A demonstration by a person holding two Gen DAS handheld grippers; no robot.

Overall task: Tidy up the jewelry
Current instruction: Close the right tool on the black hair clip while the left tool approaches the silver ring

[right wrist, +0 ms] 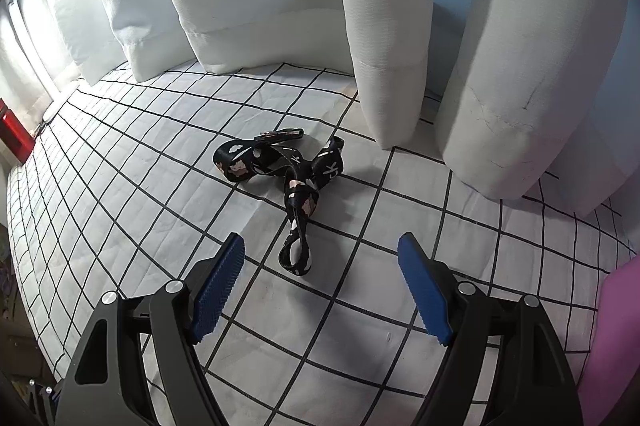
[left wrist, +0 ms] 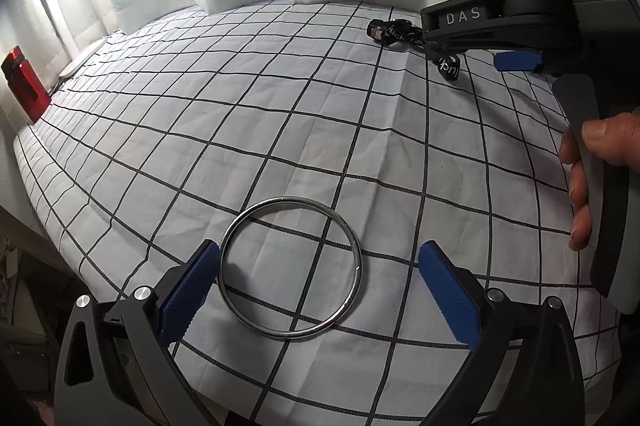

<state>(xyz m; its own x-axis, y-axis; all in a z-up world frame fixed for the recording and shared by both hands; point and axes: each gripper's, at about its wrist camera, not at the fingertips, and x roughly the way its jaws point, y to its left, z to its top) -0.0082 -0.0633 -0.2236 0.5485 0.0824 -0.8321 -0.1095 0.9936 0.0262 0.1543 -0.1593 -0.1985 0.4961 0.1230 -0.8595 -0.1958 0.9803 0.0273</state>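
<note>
Left wrist view: left gripper (left wrist: 320, 278) spread wide over silver bangle (left wrist: 291, 268), lying flat on checked cloth (left wrist: 240, 129), ring nearer the 9 o'clock pad, probably lined up to pinch its rim. At 2 o'clock, right gripper (left wrist: 516, 59) over black printed strap (left wrist: 394, 33). Right wrist view: right gripper (right wrist: 320, 282) likewise parted, empty, strap (right wrist: 280, 165) crumpled at 12 o'clock, tail loop reaching toward the fingers. Red box (left wrist: 25, 83) at 9 o'clock, perhaps the destination.
</note>
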